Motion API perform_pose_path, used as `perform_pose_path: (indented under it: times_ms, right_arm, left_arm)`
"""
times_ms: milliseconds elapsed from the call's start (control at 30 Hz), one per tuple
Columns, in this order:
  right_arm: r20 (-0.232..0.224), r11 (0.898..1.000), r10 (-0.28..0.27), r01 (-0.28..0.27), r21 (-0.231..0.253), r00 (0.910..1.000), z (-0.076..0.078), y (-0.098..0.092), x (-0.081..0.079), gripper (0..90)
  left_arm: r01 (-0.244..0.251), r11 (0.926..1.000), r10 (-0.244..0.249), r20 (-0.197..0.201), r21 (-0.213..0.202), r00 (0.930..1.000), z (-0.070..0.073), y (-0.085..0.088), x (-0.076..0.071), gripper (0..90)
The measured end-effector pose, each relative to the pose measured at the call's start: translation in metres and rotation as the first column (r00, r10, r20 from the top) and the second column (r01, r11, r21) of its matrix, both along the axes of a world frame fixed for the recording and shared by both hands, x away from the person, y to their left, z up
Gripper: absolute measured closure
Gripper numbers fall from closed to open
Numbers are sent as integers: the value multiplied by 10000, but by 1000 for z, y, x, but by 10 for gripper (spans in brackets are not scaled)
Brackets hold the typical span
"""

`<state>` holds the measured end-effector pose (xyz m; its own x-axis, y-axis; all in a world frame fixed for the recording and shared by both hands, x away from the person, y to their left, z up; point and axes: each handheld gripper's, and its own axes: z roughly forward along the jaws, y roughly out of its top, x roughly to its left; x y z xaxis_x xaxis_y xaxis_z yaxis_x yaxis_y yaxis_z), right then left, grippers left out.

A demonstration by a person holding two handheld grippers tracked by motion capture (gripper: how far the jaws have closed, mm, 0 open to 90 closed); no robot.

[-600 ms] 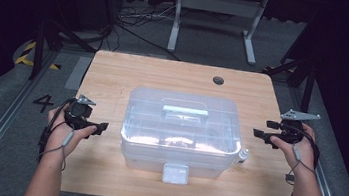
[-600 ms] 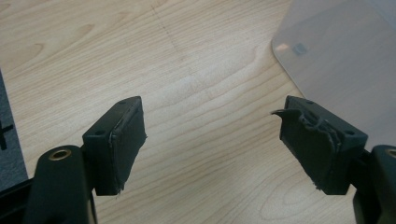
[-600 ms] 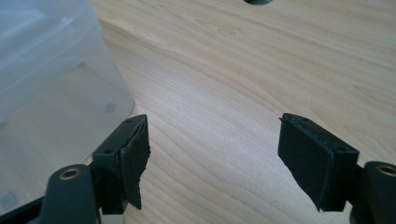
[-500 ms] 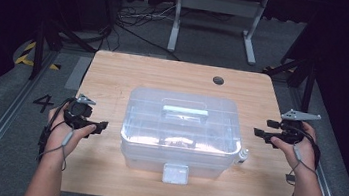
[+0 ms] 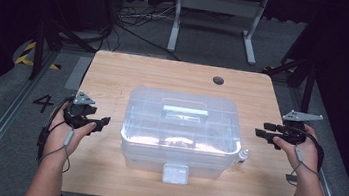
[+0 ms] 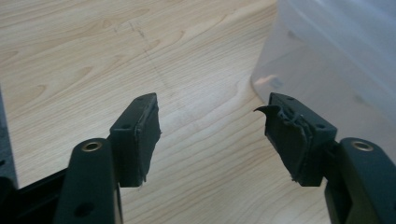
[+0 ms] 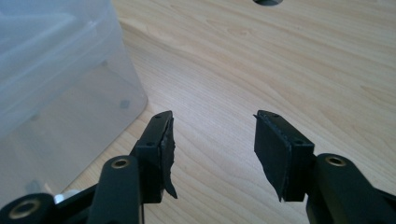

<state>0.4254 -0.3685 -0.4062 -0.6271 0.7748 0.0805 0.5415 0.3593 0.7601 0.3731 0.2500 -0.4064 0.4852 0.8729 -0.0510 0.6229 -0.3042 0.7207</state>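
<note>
A clear plastic storage box (image 5: 180, 131) with a lid sits in the middle of the wooden tabletop (image 5: 130, 75), and everything else is placed here relative to it. Its lid carries a flat handle (image 5: 184, 113) at the centre, and a white latch (image 5: 175, 172) hangs on the box's near wall.

The left gripper (image 5: 100, 120) hovers just beside the box's left wall, apart from it, with its fingers (image 6: 140, 135) spread wide and nothing between them. In the left gripper view, bare wood shows in the gap and the box's rounded corner (image 6: 327, 70) stands close beyond one finger.

The right gripper (image 5: 263, 130) is held off the box's right wall, a little farther out than the left one is on its side. Its fingers (image 7: 161, 149) also stand wide with nothing in them; in the right gripper view the box's corner (image 7: 60, 88) rises to one side of them.

A small white bottle (image 5: 242, 156) stands on the tabletop just beside the box's near right corner. A dark round hole (image 5: 218, 80) lies in the tabletop behind the box, toward the far right.
</note>
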Motion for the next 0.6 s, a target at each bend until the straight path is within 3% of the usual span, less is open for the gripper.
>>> perform_pose_path:
  times_ms: [167, 333, 400, 600]
  right_arm:
    - [278, 10000, 10, -12, 57, 9996, 7, 2, -4, 517]
    - [281, 9999, 7, -10, 104, 9996, 13, 4, -8, 552]
    - [273, 9999, 10, -14, 138, 9996, 15, 5, -10, 555]
    - [335, 9998, 78, -83, 164, 9994, 19, 7, -13, 554]
  left_arm:
    - [21, 9982, -34, -217, -591, 9998, 8, 1, -4, 327]
    - [511, 9939, -507, 62, -978, 9987, 17, -2, -7, 237]
    - [314, 9935, -316, -1, -1093, 9995, 22, -4, -9, 218]
    - [485, 9967, -484, 29, -653, 9988, 31, -4, -14, 305]
